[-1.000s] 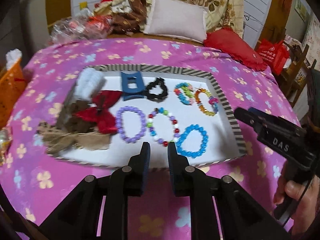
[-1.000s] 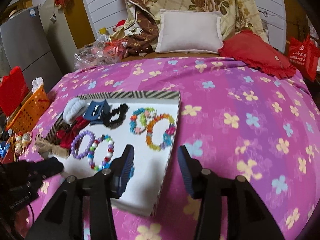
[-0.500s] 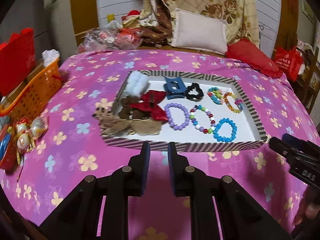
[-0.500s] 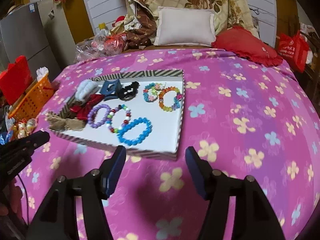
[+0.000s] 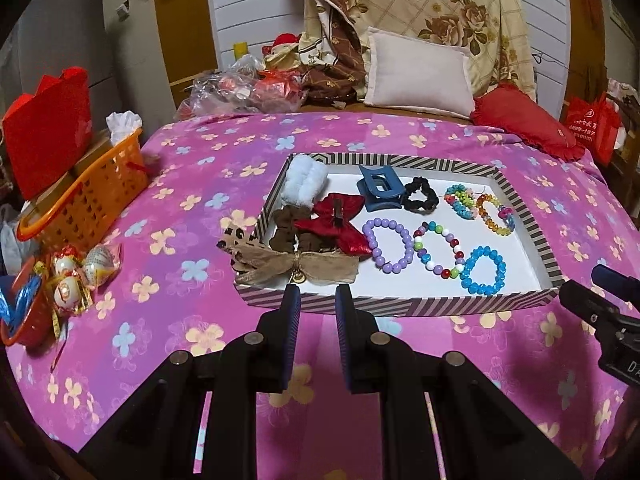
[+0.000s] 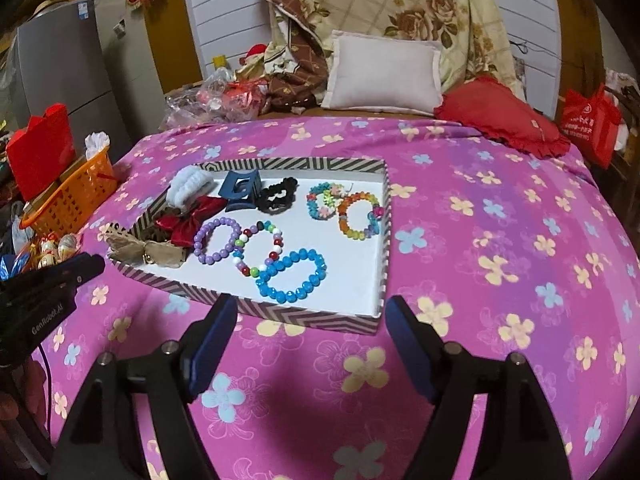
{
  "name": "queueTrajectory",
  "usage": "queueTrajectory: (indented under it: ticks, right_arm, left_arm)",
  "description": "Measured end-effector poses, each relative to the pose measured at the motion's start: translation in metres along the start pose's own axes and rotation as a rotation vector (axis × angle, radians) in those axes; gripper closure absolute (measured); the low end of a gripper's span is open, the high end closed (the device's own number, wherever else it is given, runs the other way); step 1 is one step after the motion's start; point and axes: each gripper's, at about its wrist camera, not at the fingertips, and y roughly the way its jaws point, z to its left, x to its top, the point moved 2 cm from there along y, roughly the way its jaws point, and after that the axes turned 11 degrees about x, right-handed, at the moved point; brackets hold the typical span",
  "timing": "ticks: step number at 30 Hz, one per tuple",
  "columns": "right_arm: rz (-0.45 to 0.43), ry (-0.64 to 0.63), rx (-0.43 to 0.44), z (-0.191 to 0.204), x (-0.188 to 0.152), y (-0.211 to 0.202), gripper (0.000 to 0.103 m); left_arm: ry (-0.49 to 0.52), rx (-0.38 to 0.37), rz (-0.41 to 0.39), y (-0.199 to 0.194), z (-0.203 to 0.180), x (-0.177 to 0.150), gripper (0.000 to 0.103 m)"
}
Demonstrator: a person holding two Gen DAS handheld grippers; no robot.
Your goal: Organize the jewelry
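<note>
A striped box lid (image 5: 400,307) (image 6: 280,312) lies on the pink flowered bedspread and holds the jewelry. Inside lie a purple bead bracelet (image 5: 389,245) (image 6: 216,240), a multicolour bracelet (image 5: 439,249) (image 6: 260,249), a blue bracelet (image 5: 483,270) (image 6: 293,276), further colourful bracelets (image 5: 480,208) (image 6: 344,210), a blue hair claw (image 5: 378,188), a black scrunchie (image 5: 419,195), a red bow (image 5: 340,224), a white scrunchie (image 5: 303,185) and a burlap bow (image 5: 296,268). My left gripper (image 5: 317,312) hangs just before the lid's near edge, slightly open and empty. My right gripper (image 6: 311,332) is open and empty before the lid's near right corner.
An orange basket (image 5: 86,196) and a red box (image 5: 48,132) stand at the left bed edge, with wrapped trinkets (image 5: 76,272) beside them. A white pillow (image 5: 418,72), a red cushion (image 5: 526,122) and plastic bags (image 5: 240,88) lie at the back.
Both grippers have pulled back and up from the lid, so the whole lid and more bedspread now show. The jewelry has not moved.
</note>
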Motion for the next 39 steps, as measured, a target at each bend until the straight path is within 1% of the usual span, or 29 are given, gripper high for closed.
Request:
queueTrajectory:
  ticks: [4,8,16,26,31,35,37,39]
  right_arm:
    - [-0.009,0.012,0.015,0.0,-0.001,0.001,0.023]
    - [0.005,-0.003,0.012,0.003,-0.003,0.005,0.023]
    - [-0.002,-0.02,0.027,0.008,-0.002,0.005,0.023]
    - [0.019,-0.039,0.034,0.013,-0.005,0.009,0.023]
    - [0.025,-0.04,0.037,0.014,-0.007,0.01,0.023]
    - [0.027,-0.038,0.039,0.014,-0.008,0.011,0.023]
    - [0.027,-0.039,0.042,0.014,-0.008,0.011,0.023]
    - [0.023,-0.041,0.042,0.015,-0.008,0.009,0.023]
  left_arm:
    - [-0.018,-0.006,-0.005,0.0,0.002,0.0,0.082]
    - [-0.004,0.013,-0.021,-0.001,0.0,-0.002,0.082]
    - [-0.014,-0.021,-0.03,-0.004,0.0,-0.003,0.081]
    - [-0.017,-0.014,-0.043,-0.006,-0.002,-0.003,0.081]
    - [-0.012,0.008,-0.066,-0.008,-0.003,-0.003,0.081]
    - [-0.014,0.03,-0.107,-0.012,-0.001,-0.002,0.081]
    - [-0.021,0.042,-0.14,-0.016,0.0,-0.002,0.081]
    - [-0.01,0.054,-0.145,-0.017,0.0,-0.001,0.081]
